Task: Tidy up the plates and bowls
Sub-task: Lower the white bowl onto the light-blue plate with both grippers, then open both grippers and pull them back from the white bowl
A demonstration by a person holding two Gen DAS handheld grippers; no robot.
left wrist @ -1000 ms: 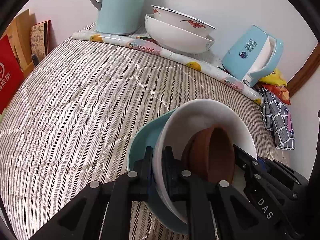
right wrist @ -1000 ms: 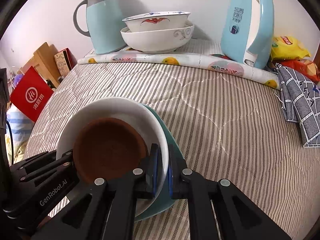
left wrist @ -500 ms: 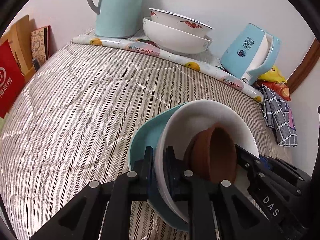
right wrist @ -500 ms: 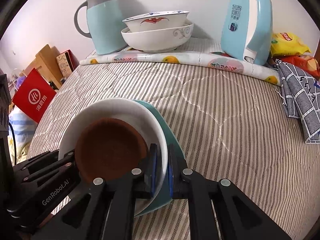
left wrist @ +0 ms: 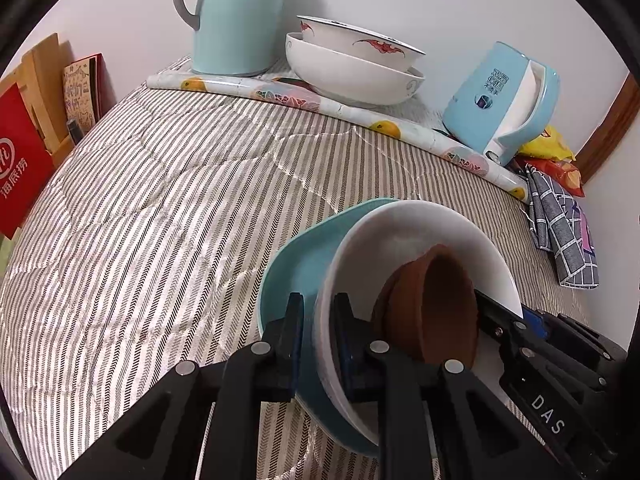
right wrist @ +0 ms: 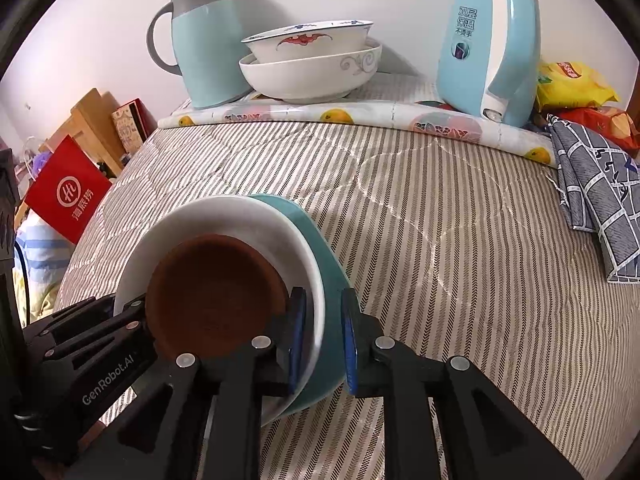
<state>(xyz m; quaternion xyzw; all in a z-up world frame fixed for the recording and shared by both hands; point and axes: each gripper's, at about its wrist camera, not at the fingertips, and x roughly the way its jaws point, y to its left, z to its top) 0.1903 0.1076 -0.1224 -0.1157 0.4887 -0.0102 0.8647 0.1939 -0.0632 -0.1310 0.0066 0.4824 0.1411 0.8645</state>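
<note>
A stack of a teal plate (left wrist: pixel 288 276), a white bowl (left wrist: pixel 424 224) and a small brown bowl (left wrist: pixel 436 300) is held above the striped quilt between both grippers. My left gripper (left wrist: pixel 318 340) is shut on the stack's near rim. My right gripper (right wrist: pixel 322 340) is shut on the opposite rim of the teal plate (right wrist: pixel 316 240) and white bowl (right wrist: pixel 224 216); the brown bowl (right wrist: pixel 216 292) sits inside. Two nested white patterned bowls (left wrist: pixel 356 60) (right wrist: pixel 312 64) stand at the back on a fruit-print mat.
A pale blue thermos jug (left wrist: pixel 236 16) (right wrist: pixel 204 40) stands left of the nested bowls, a blue kettle (left wrist: pixel 504 104) (right wrist: pixel 492 44) to their right. A grey checked cloth (right wrist: pixel 600 200) and snack bags (right wrist: pixel 572 84) lie at the far right. A red bag (right wrist: pixel 68 192) is off the left edge.
Both grippers, still clamped on the stack, have carried it slightly forward toward the nested bowls; the back objects look a little nearer.
</note>
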